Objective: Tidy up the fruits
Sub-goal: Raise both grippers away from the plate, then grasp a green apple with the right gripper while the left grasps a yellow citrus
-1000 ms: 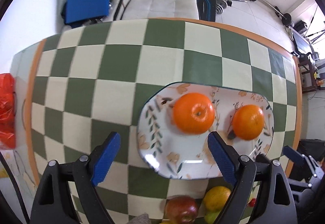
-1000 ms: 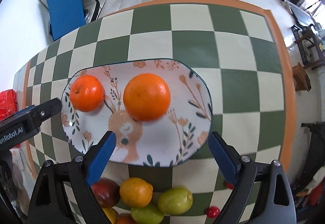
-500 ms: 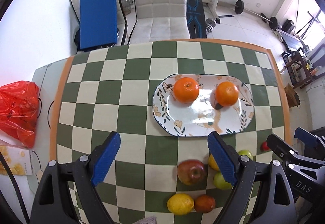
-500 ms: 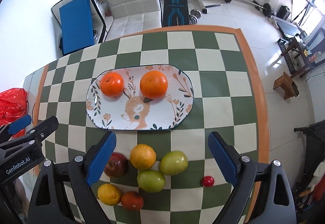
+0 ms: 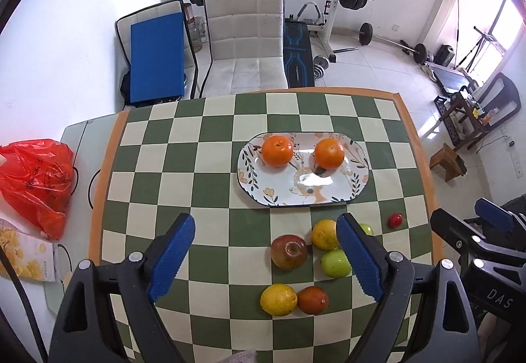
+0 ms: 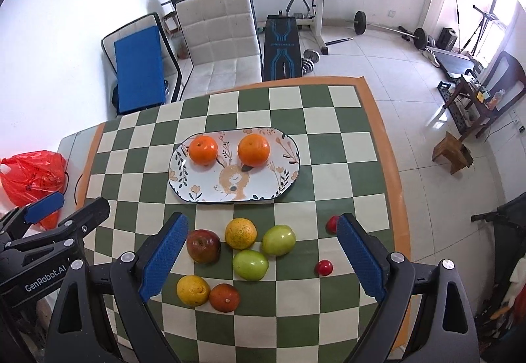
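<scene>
A floral oval plate holds two oranges on the checkered table. In front of it lie loose fruits: a red apple, an orange, two green apples, a lemon, a dark orange and two small red fruits. My left gripper is open above the table's near side, left of the pile. Open and empty too, my right gripper hovers over the loose fruits.
A red plastic bag and a yellow packet lie off the table's left edge. Behind the table stand a white padded chair, a blue mat and a weight bench. A wooden stool sits on the floor at right.
Both grippers have pulled up and back from the plate, so the whole table and the loose fruit pile have come into view. Both stayed open.
</scene>
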`<state>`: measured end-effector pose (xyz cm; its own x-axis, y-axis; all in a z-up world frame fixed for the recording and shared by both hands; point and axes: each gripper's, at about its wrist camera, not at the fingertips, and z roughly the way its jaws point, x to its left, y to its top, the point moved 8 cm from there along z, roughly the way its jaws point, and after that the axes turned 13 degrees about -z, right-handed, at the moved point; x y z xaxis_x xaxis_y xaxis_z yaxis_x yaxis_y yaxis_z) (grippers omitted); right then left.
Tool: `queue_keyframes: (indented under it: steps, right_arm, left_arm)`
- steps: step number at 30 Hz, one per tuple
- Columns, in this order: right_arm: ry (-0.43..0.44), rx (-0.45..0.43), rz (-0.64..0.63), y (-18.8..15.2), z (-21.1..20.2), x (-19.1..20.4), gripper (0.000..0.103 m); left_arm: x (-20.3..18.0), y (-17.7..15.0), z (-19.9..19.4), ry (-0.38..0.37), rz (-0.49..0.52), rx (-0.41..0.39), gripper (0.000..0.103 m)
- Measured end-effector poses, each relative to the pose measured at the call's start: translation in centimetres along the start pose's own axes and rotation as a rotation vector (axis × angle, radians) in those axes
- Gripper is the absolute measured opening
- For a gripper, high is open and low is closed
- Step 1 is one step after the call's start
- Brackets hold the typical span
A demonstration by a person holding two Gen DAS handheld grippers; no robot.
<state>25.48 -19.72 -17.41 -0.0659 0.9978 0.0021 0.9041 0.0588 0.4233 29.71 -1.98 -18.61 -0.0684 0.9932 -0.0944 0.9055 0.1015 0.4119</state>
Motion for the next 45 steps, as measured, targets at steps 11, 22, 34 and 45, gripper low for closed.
queue_keyframes:
  steps: [11, 22, 34, 45]
  right_arm:
    - [0.089, 0.064, 0.089, -3.3, 1.9, -0.6, 0.103]
    - [0.310, 0.417, 0.295, -13.3, 20.1, 1.8, 0.088]
    - [0.285, 0.516, 0.192, -17.4, 22.1, 2.0, 0.065]
    - [0.326, 0.529, 0.218, -19.5, 21.2, 1.1, 0.064]
  left_arm:
    - [0.9, -2.2, 2.3, 0.034, -0.001, 0.068, 0.102]
    - [6.6, -11.0, 15.0, 0.202, -0.104, 0.405, 0.102]
    - [4.1, -17.1, 18.8, 0.124, -0.091, 0.608, 0.101]
    - [3.7, -20.5, 20.0, 0.049, -0.147, 0.646, 0.063]
